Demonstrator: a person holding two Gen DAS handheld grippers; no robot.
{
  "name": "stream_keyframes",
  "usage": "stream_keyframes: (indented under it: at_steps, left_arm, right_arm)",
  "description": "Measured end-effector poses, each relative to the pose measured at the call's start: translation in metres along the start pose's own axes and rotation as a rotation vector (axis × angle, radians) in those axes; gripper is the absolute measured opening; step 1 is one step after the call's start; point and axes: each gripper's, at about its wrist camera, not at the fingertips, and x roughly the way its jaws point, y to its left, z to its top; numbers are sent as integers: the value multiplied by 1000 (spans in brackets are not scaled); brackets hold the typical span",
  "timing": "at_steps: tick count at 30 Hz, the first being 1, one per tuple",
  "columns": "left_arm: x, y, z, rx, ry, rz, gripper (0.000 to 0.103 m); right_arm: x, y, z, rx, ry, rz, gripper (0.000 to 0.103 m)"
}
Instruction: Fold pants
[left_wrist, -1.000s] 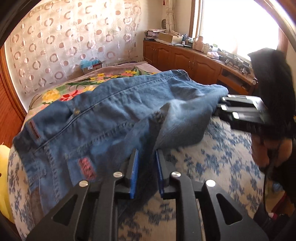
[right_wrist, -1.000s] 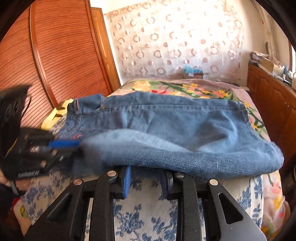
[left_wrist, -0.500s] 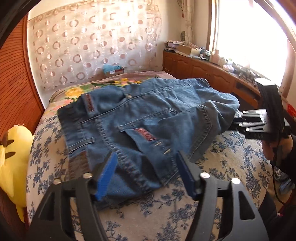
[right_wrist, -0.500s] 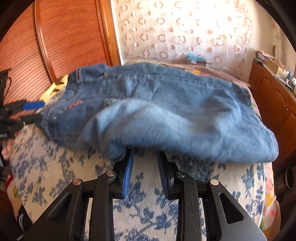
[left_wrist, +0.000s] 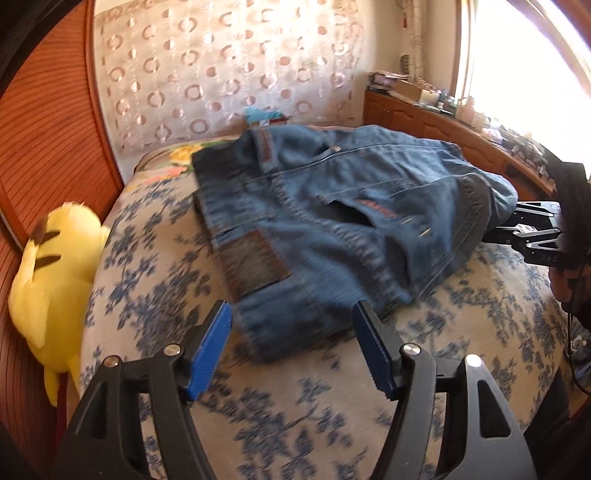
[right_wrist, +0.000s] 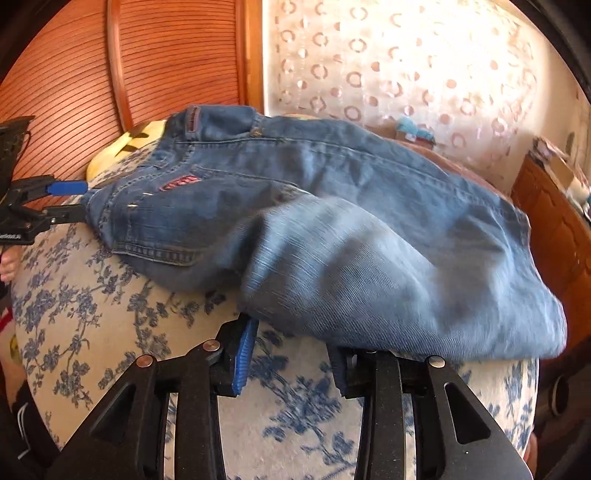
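Left wrist view: left gripper (left_wrist: 291, 345), jaws apart and empty, faces jeans (left_wrist: 332, 221) folded on the bed (left_wrist: 155, 280).

Right wrist view: right gripper (right_wrist: 291, 356), jaws just widening, denim at twelve o'clock; the released fold may slump.

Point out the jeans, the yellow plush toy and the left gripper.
jeans (left_wrist: 332, 221): left wrist view, seat panel.
plush toy (left_wrist: 51, 273): left wrist view, its body.
left gripper (left_wrist: 291, 350): left wrist view, midway between fingertips.
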Motion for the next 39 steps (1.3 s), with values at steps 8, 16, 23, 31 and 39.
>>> stream_keyframes:
  at_steps: [8, 16, 23, 31, 39]
  left_arm:
    - [6, 12, -7, -10, 26, 21, 67]
    - [20, 9, -5, -10, 53, 10, 58]
    - [16, 5, 7, -6, 29, -44, 20]
    - [-29, 10, 28, -20, -93, 3, 4]
    - [-86, 26, 31, -37, -167, 12, 4]
  right_arm:
    - [10, 13, 0, -59, 24, -20, 43]
    - [8, 13, 11, -60, -23, -73, 5]
    - [-24, 2, 26, -16, -93, -6, 1]
    - [-52, 9, 36, -42, -105, -2, 0]
    - [-98, 30, 38, -46, -126, 80, 0]
